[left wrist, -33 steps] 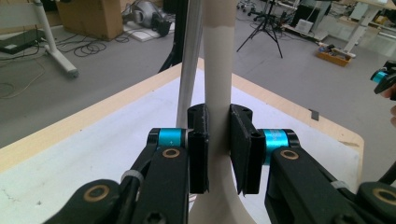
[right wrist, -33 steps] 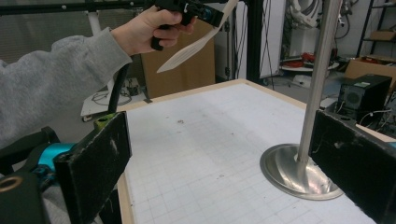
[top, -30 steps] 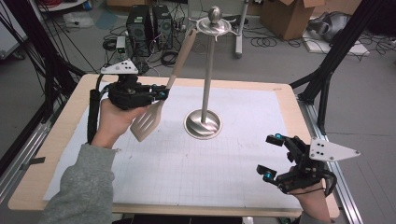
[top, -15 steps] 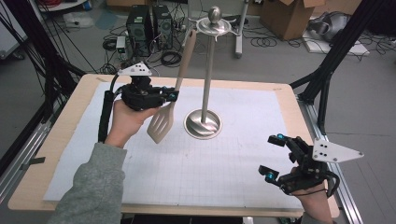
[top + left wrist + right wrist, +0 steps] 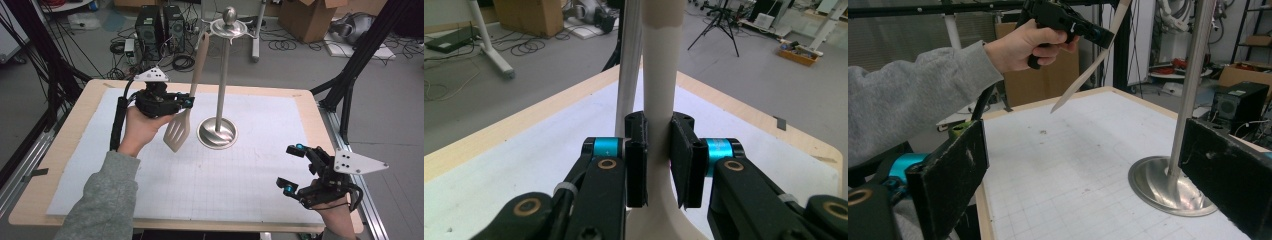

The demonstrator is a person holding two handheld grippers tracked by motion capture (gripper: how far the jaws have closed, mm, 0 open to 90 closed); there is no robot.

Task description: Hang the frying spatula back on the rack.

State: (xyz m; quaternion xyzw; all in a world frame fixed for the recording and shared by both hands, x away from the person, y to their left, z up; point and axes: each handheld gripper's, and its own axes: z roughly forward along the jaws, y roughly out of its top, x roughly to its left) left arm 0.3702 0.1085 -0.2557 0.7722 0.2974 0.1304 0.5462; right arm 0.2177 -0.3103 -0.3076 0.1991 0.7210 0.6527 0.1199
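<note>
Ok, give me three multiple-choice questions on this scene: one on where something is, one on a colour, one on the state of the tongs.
1. Where is the metal stand?
A. on the mat
B. on the floor
C. in a hand

2. What colour is the spatula?
A. red
B. beige
C. blue

3. What are the left tongs doing?
A. hanging open
B. lying on the table
C. gripping the spatula handle

Answers: 1 A, its round base rests on the white mat. 2 B, handle and slotted blade are beige. 3 C, both pads press the handle; the right tongs are open.

Beyond the far edge of the worktop (image 5: 75, 150), a computer tower (image 5: 159, 27) stands among cables (image 5: 182, 62); cardboard boxes (image 5: 310, 17) sit far right.
</note>
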